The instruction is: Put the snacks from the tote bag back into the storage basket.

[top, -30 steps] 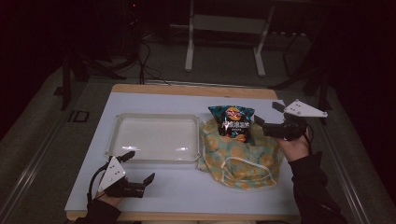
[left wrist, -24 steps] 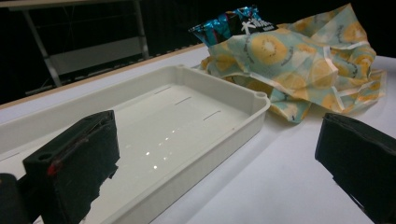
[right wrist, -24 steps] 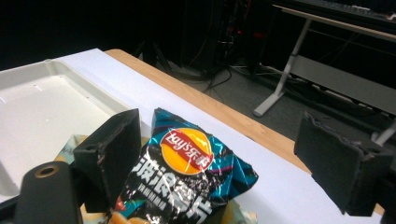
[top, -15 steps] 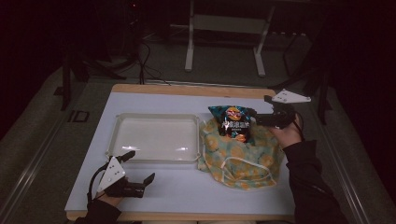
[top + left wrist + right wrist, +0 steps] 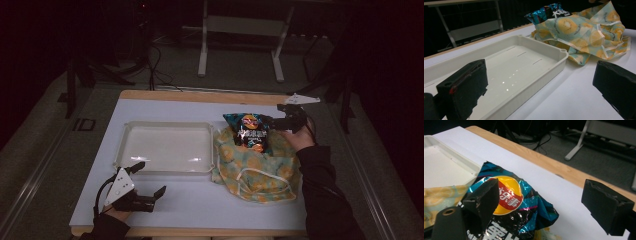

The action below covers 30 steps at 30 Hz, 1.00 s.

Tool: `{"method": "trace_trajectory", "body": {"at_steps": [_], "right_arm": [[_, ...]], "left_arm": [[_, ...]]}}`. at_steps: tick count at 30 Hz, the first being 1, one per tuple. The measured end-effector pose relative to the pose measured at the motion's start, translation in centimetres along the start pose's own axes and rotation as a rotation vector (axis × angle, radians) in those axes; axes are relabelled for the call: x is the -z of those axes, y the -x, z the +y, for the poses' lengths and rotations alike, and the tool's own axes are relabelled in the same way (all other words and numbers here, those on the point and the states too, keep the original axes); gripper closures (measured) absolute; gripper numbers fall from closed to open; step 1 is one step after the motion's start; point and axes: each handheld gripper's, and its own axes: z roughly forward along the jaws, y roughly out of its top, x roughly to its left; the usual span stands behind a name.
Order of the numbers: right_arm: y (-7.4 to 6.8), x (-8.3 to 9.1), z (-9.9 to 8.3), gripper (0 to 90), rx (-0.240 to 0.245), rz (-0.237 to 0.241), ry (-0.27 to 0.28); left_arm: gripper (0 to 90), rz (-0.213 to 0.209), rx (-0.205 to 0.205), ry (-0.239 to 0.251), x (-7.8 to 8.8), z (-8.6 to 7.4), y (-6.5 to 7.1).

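A crinkled black-and-teal snack bag (image 5: 250, 132) with a red and yellow logo stands half inside a yellow-and-teal fruit-print cloth bag (image 5: 257, 167) on the right of the white table. My right gripper (image 5: 270, 121) is open at the snack bag's far right top corner. In the right gripper view, one jaw overlaps the snack bag (image 5: 511, 202) and the other hangs over bare table, with nothing gripped by my right gripper (image 5: 546, 202). My left gripper (image 5: 148, 178) rests open near the front left edge, just in front of an empty white tray (image 5: 165, 123).
In the left gripper view, the tray (image 5: 544, 47) lies ahead between the open jaws, with the cloth bag (image 5: 584, 35) and snack bag (image 5: 546, 13) beyond it. The table's wooden far edge (image 5: 554, 167) is close behind the snack bag. Dark floor, cables and a metal stand lie beyond.
My right gripper has moved away from the person and slightly left, from beside the cloth bag to the snack bag's top corner. The left gripper has stayed put.
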Motion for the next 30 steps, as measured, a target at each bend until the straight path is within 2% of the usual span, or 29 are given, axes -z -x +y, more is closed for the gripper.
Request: {"method": "trace_trajectory", "body": {"at_steps": [2,4,8,9,11,13,15,20,23,26,28,30], "right_arm": [[0.2,-0.3,-0.1,14.7,-0.008,-0.001,-0.011],[0.9,-1.1,-0.4,14.7,-0.025,0.019,-0.037],[1.5,-1.9,-0.8,14.7,-0.048,0.056,-0.046],[1.5,-1.9,-0.8,14.7,-0.048,0.056,-0.046],[1.7,-2.4,-1.1,14.7,-0.058,0.087,-0.060],[1.7,-2.6,-1.2,14.7,-0.054,0.089,-0.068],[1.6,-3.2,-1.6,14.9,-0.050,0.092,-0.103],[1.8,-3.9,-2.2,21.7,-0.064,0.131,-0.147],[2.0,-4.2,-2.5,29.8,-0.087,0.172,-0.157],[2.2,-4.4,-2.6,43.1,-0.093,0.196,-0.184],[2.2,-4.3,-2.6,59.6,-0.063,0.190,-0.209],[2.2,-4.4,-2.6,69.1,-0.058,0.186,-0.232]], "left_arm": [[0.2,-0.001,0.000,-0.001,0.0,0.0,0.0],[0.2,-0.002,0.001,-0.003,-0.1,0.0,0.0],[0.2,-0.004,-0.003,-0.009,-0.2,-0.1,0.0],[0.2,-0.004,-0.003,-0.009,-0.2,-0.1,0.0],[0.2,-0.003,0.000,-0.008,-0.2,-0.1,0.0],[0.2,-0.003,0.000,-0.009,-0.1,-0.1,0.0],[0.2,-0.004,0.001,-0.010,-0.2,-0.1,0.0],[0.2,-0.008,0.000,-0.011,-0.2,-0.1,0.0],[0.2,-0.008,0.002,-0.011,-0.2,-0.1,0.0],[0.2,-0.009,0.004,-0.011,-0.2,-0.1,0.0],[0.2,-0.010,0.005,-0.009,-0.2,-0.1,0.0],[0.2,-0.010,0.003,-0.010,-0.2,-0.1,0.0]]}}
